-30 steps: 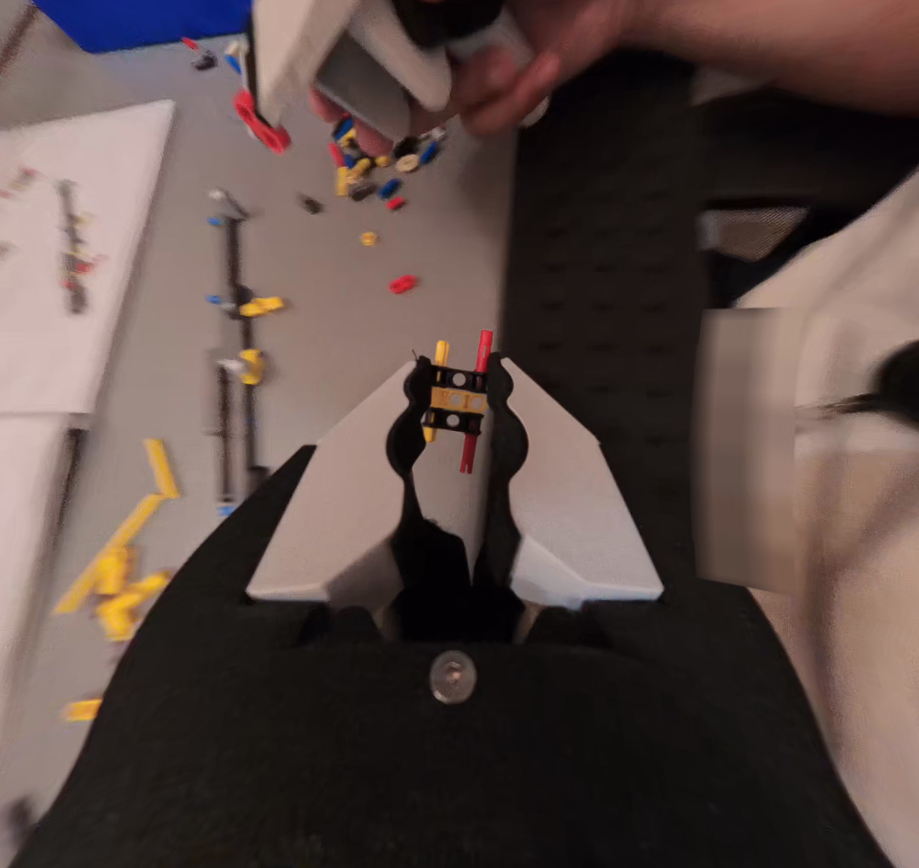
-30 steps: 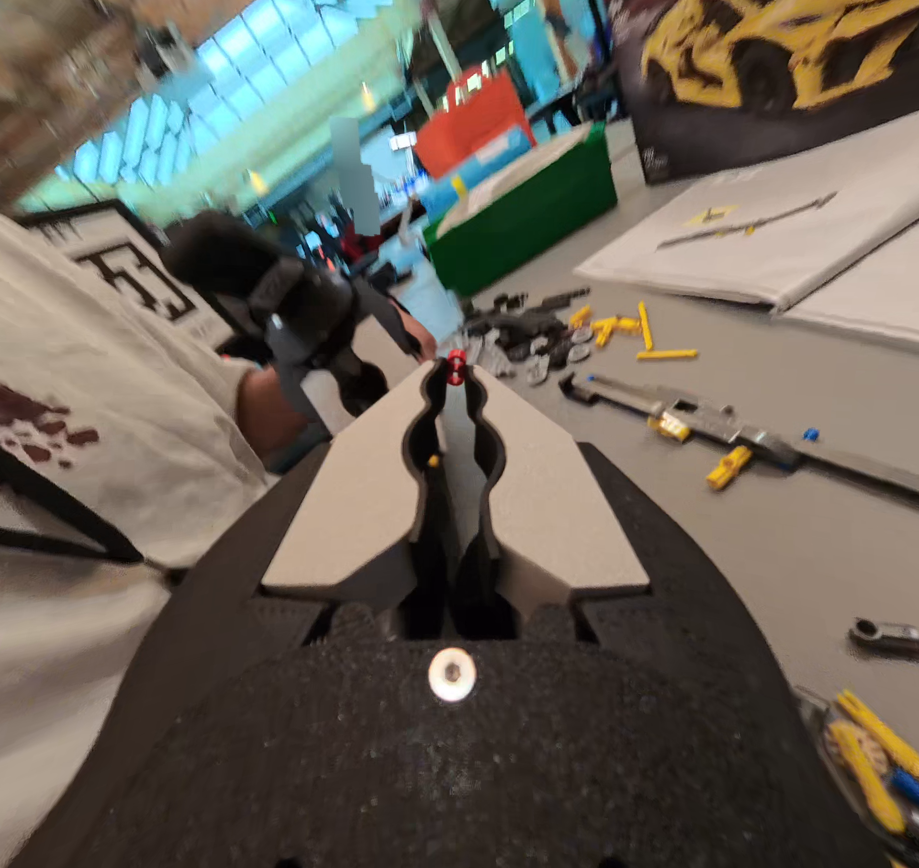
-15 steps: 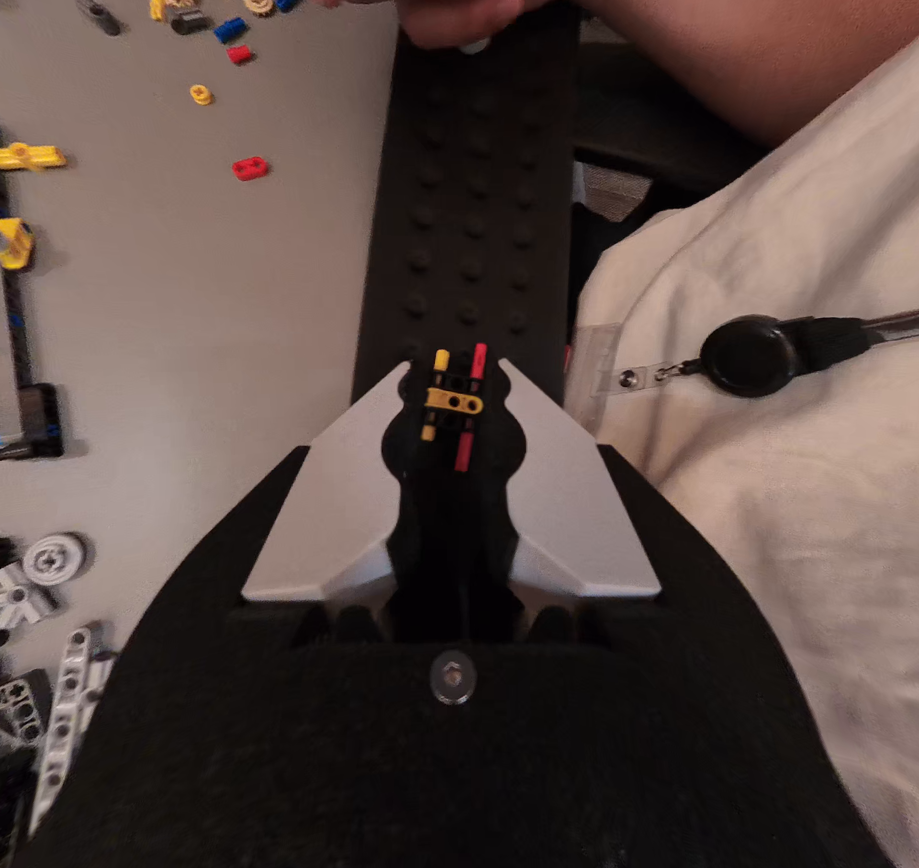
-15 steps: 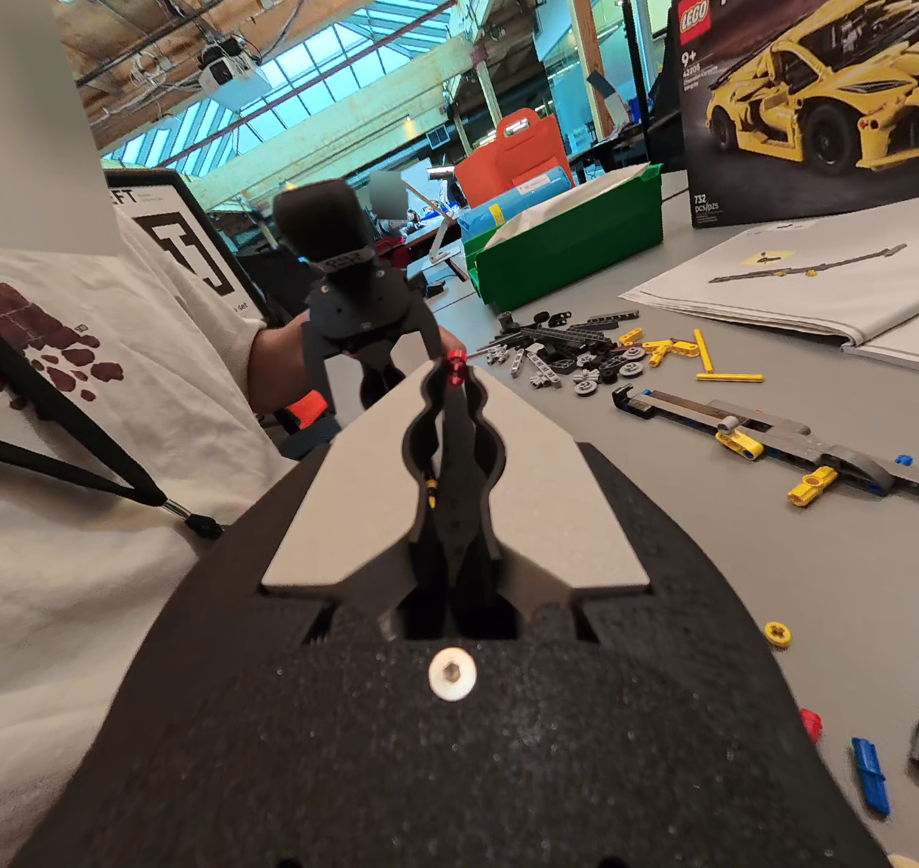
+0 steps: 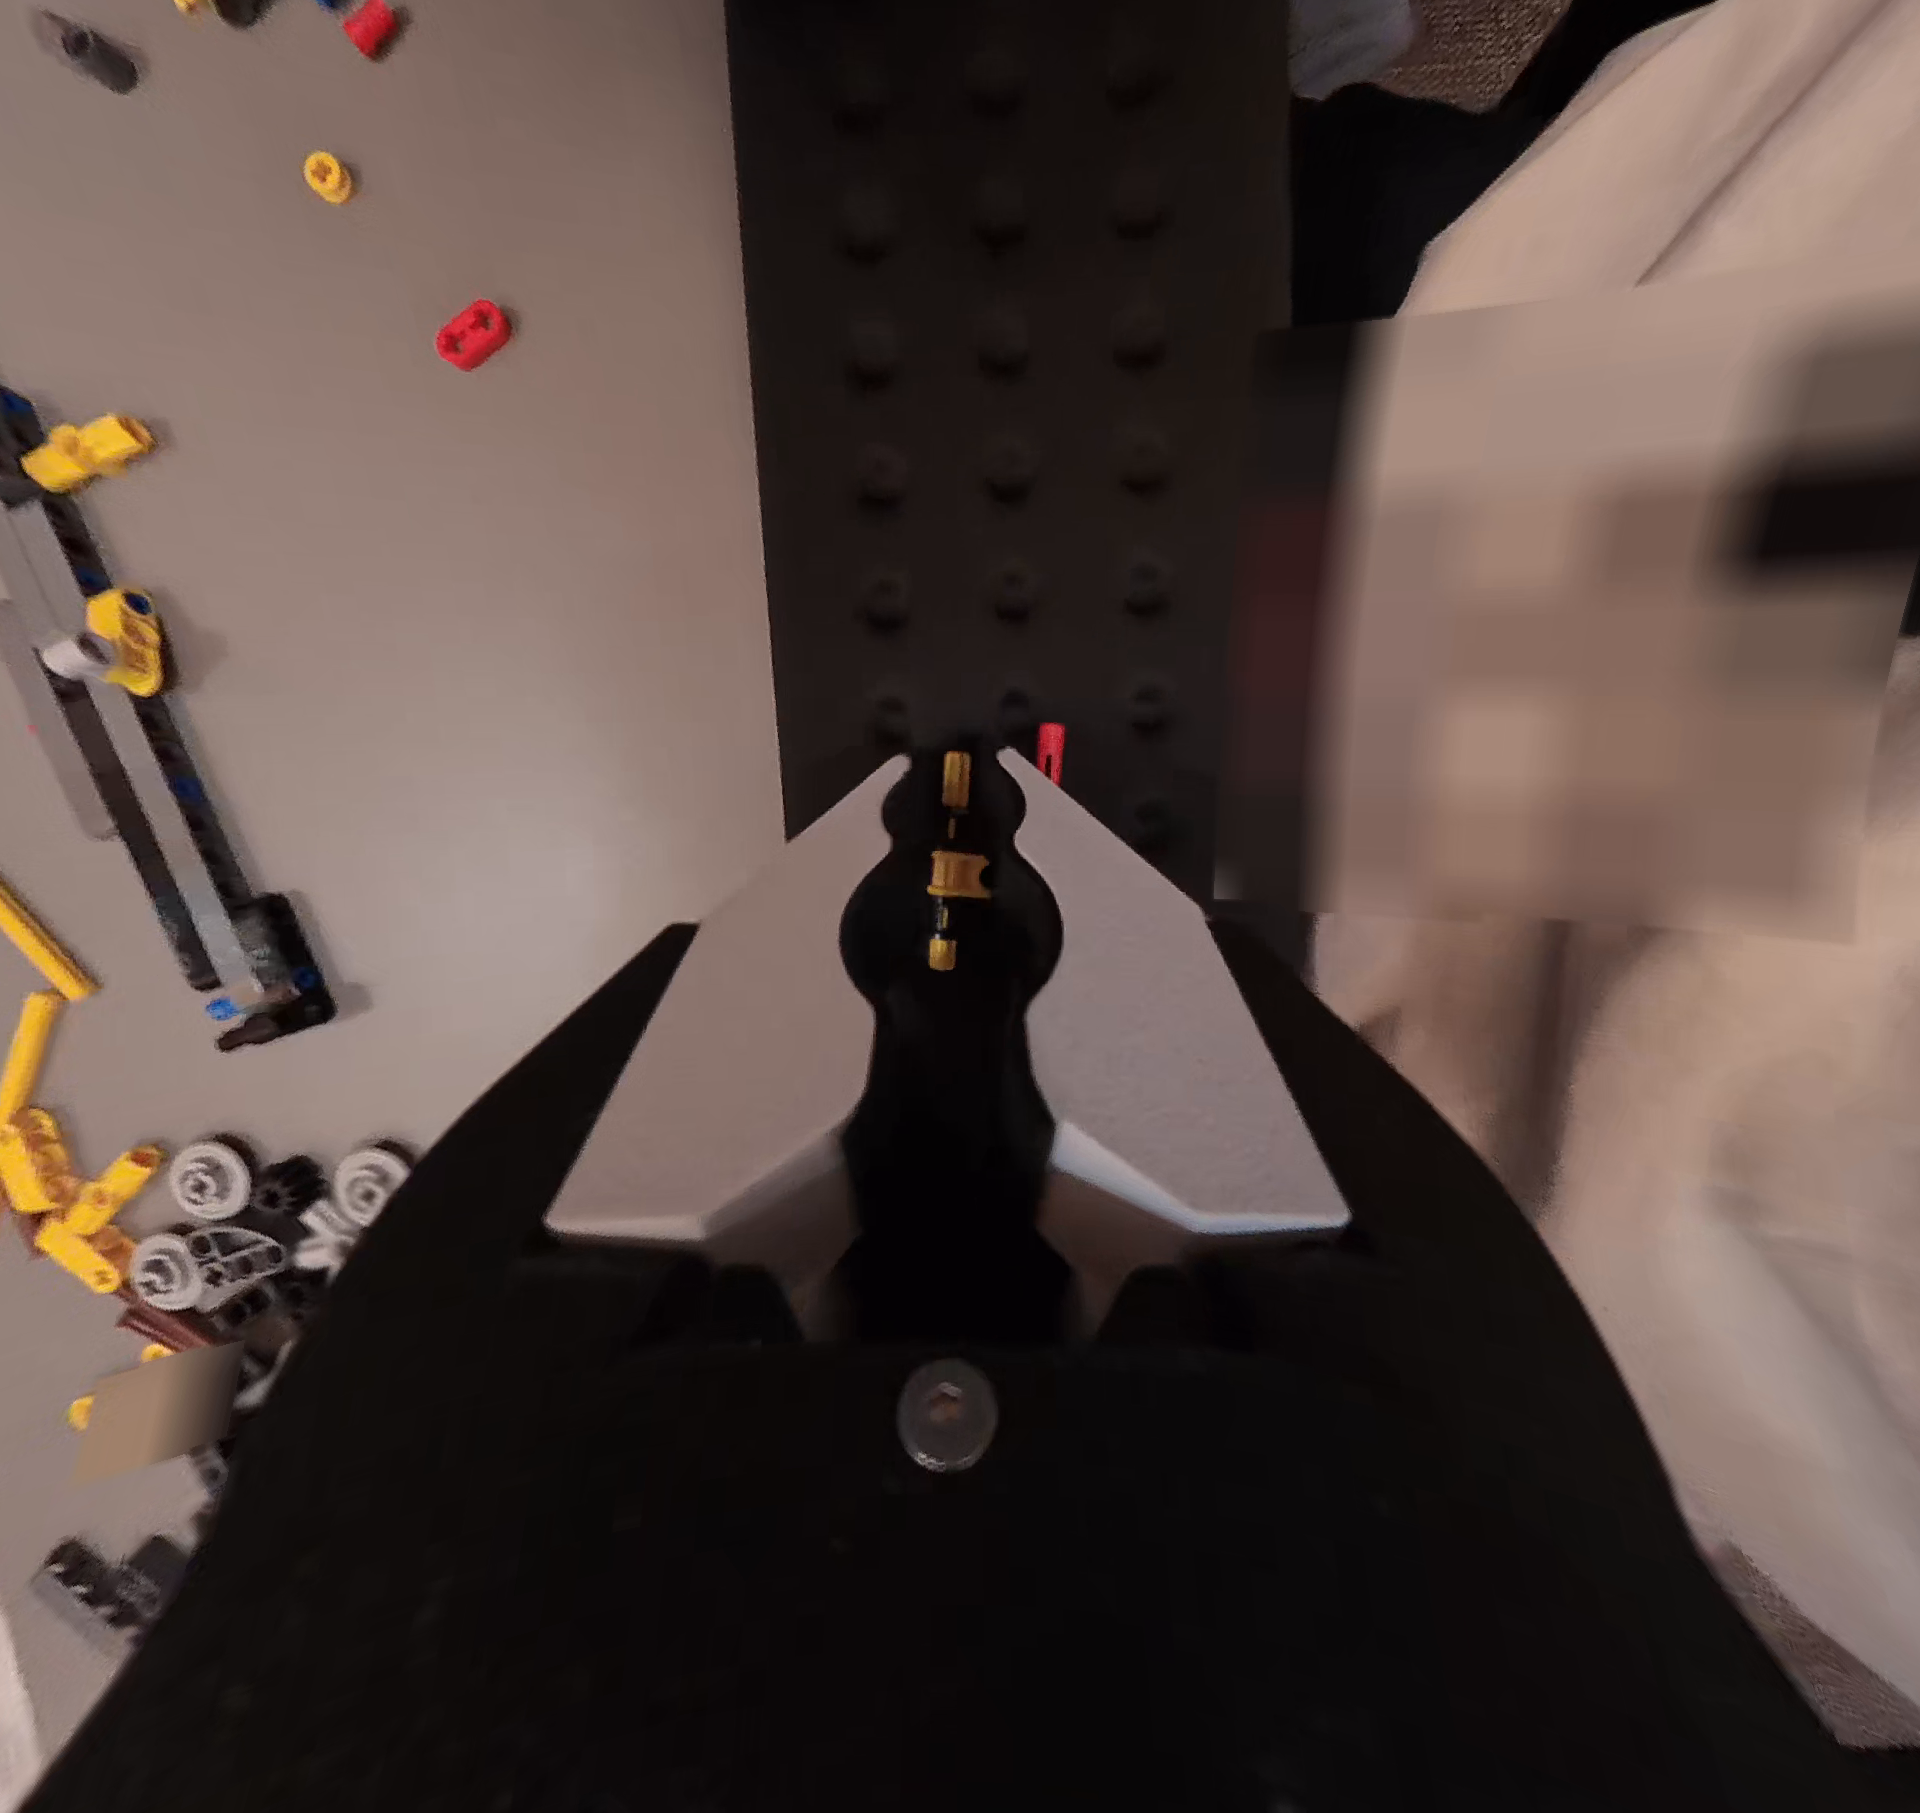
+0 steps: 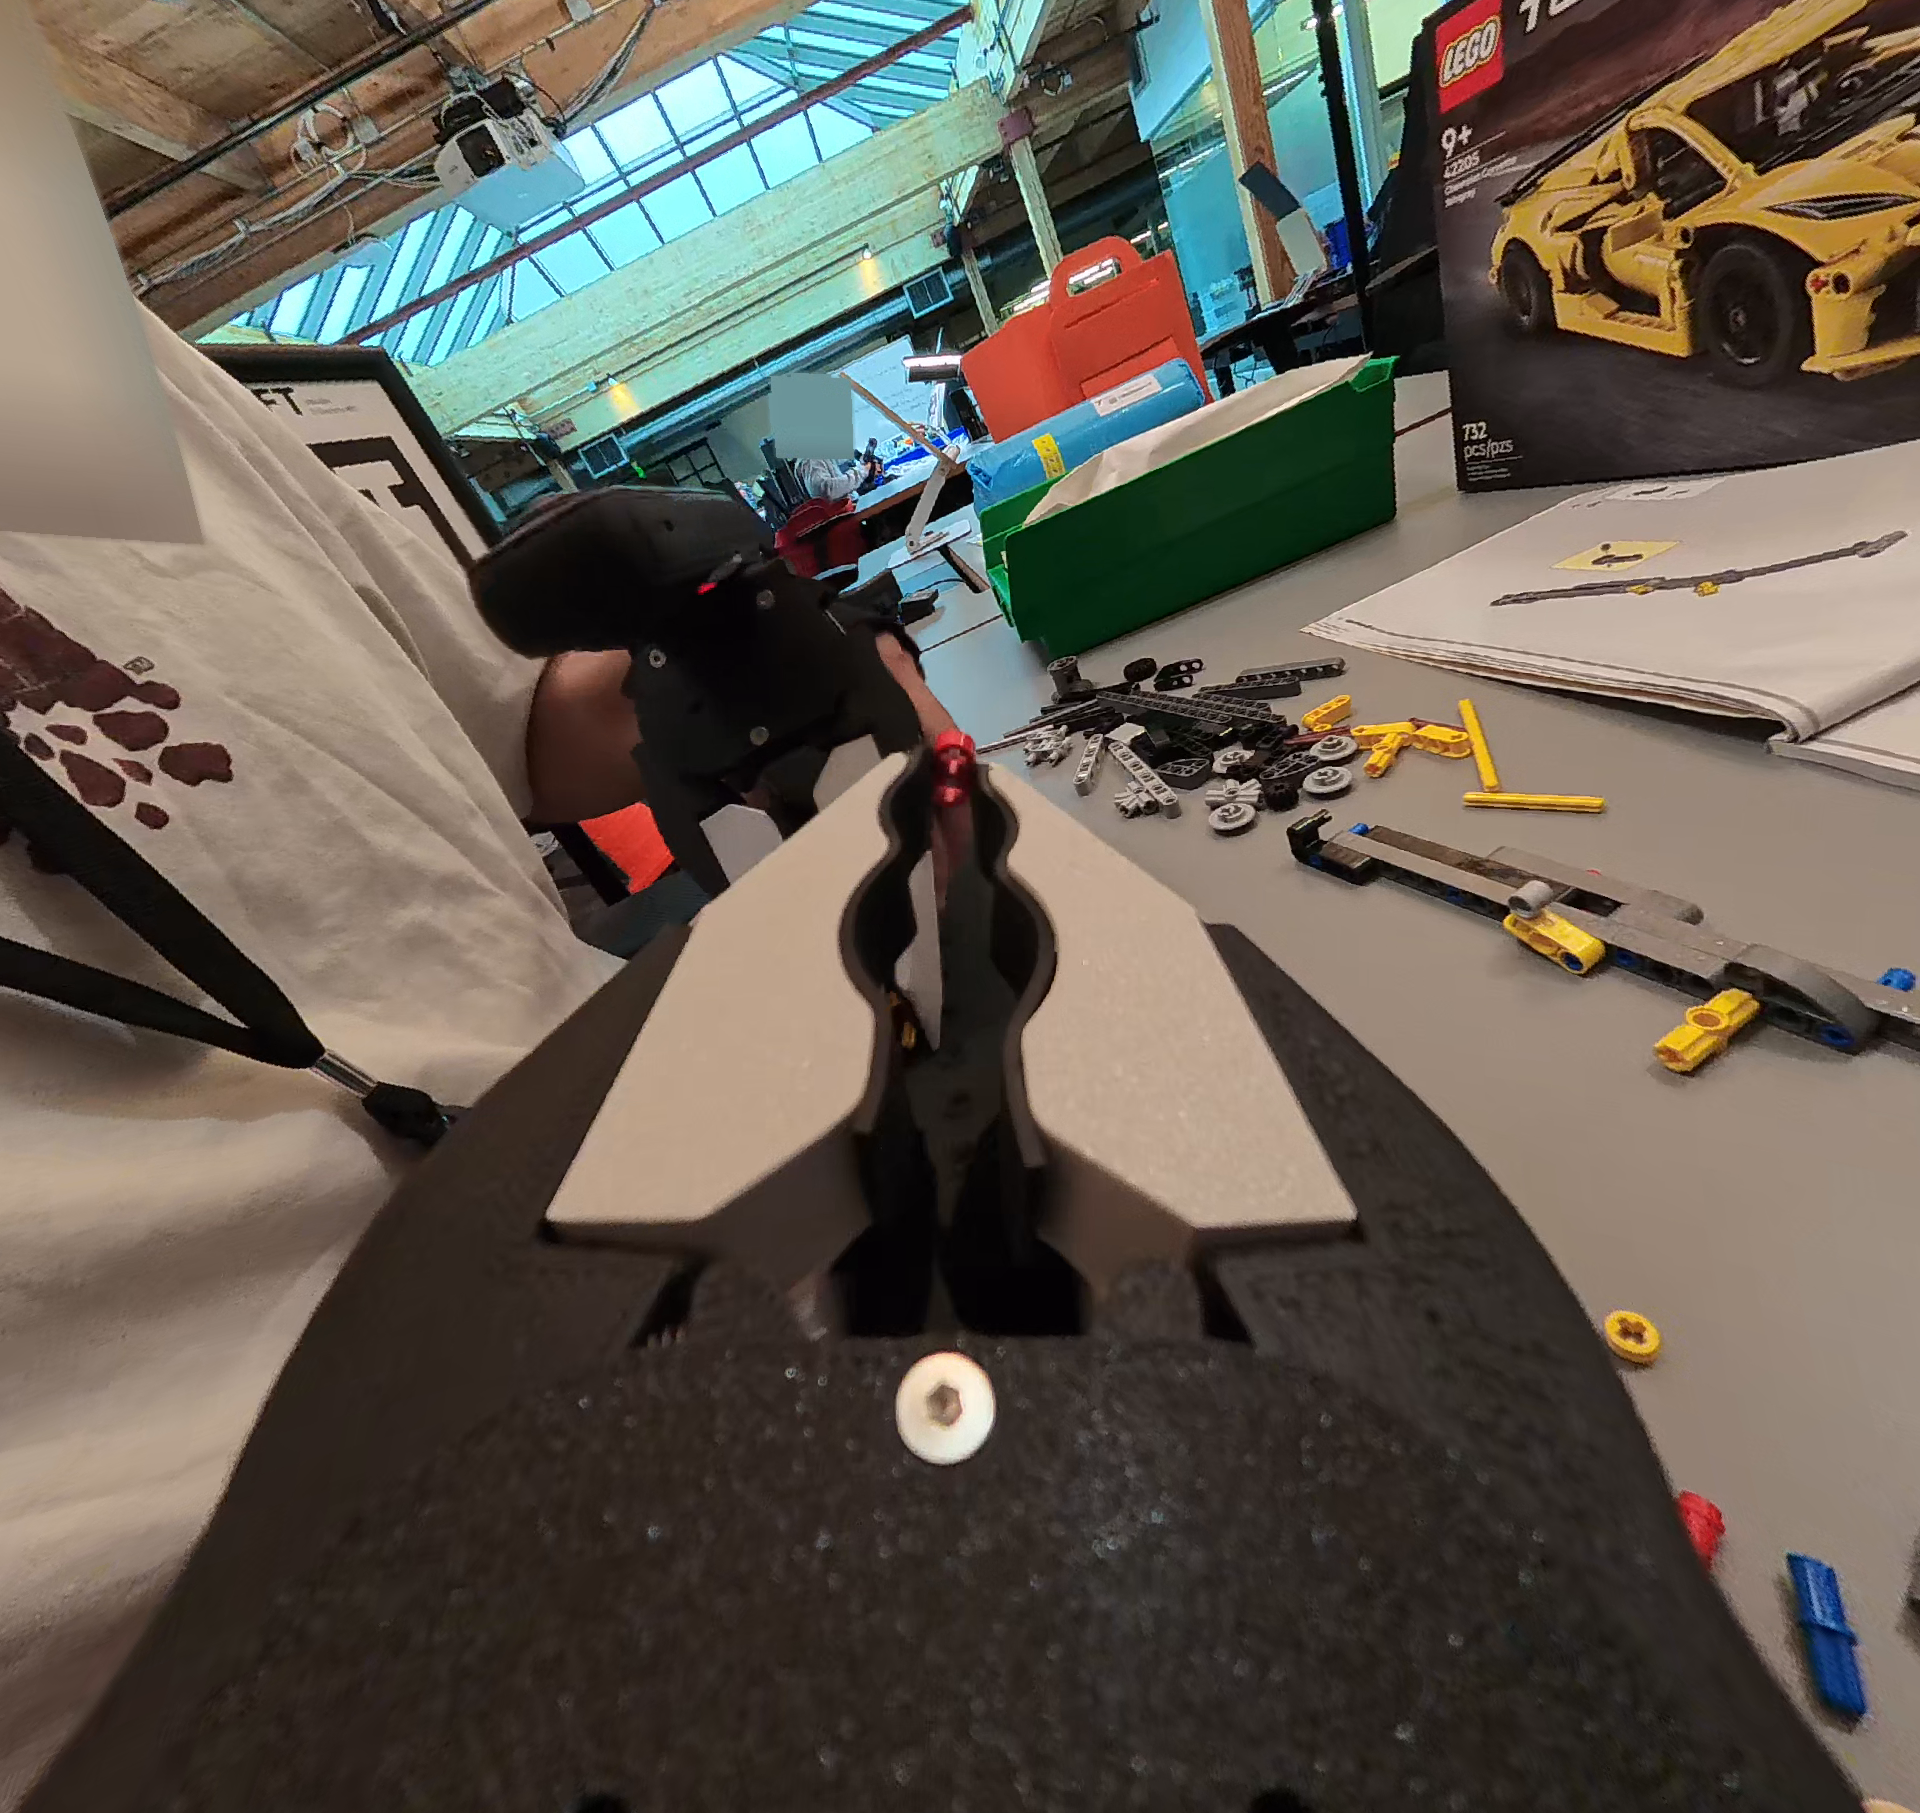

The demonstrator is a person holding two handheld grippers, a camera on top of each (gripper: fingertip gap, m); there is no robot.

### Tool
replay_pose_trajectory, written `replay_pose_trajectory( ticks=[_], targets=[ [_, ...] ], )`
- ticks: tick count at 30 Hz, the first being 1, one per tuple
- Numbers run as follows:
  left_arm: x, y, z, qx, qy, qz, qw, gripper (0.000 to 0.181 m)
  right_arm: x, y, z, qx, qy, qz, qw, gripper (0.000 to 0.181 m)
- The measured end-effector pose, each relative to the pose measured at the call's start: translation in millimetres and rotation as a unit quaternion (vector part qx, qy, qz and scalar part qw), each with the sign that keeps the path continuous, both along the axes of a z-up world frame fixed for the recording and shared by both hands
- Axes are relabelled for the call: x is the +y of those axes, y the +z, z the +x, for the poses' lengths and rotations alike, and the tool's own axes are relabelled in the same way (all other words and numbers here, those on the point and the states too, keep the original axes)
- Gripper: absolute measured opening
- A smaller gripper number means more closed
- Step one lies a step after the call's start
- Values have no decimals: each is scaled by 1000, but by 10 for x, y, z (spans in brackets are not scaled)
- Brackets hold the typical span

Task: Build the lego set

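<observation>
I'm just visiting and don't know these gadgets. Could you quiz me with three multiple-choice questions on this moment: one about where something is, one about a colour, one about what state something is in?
1. Where does the long grey and black beam assembly lie?
A. inside the green bin
B. flat on the grey table
C. on the open booklet

2. What colour is the small piece at the tips of the right gripper?
A. red
B. blue
C. white

3. How does the left gripper stand?
A. wide open and empty
B. lying on the table
C. shut on a small yellow and black sub-assembly

Answers:
1 B, it rests on the table, in front of the booklet and apart from the green bin.
2 A, a red piece sits pinched between the tips.
3 C, its fingers nearly meet around the sub-assembly.
</observation>
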State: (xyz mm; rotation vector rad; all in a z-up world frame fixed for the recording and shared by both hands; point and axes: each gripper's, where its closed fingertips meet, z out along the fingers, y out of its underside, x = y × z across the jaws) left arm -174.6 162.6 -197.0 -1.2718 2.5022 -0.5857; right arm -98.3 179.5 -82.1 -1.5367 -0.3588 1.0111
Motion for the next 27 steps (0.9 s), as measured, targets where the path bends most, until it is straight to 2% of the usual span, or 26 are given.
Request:
replay_pose_trajectory(
  ticks=[2, 4, 9, 12, 13, 15, 19, 23, 27],
  targets=[
    [24, 35, 29, -31, -16, 14, 999, 2, 1, -2, -3, -3, -2, 1, 1000, 6],
    [99, 115, 91, -66, -4, 13, 998, 3, 1, 0, -4, -1, -1, 0, 1000, 6],
    [58, 189, 126, -83, 23, -38, 996, 3, 29, -15, 7, 5, 0, -12, 1000, 6],
    [-64, 215, 326, -103, 67, -84, 989, 4, 43, -25, 8, 4, -2, -16, 1000, 6],
    [-35, 201, 403, -117, 79, -65, 988, 3, 44, -21, 16, 6, -4, -15, 1000, 6],
    [219, 197, 564, -159, 99, 32, 982, 3, 61, 18, 79, 7, -26, -1, 1000, 6],
    [739, 279, 835, -222, 114, 167, 954, 3, 120, 94, 355, 4, -110, 34, 993, 6],
    [1027, 203, 994, -251, 65, 328, 908, 2, 173, 88, 522, -28, -181, 45, 982, 6],
    [1128, 23, 1057, -251, 25, 426, 869, 2, 168, 82, 511, -55, -196, 57, 977, 6]
  ],
)
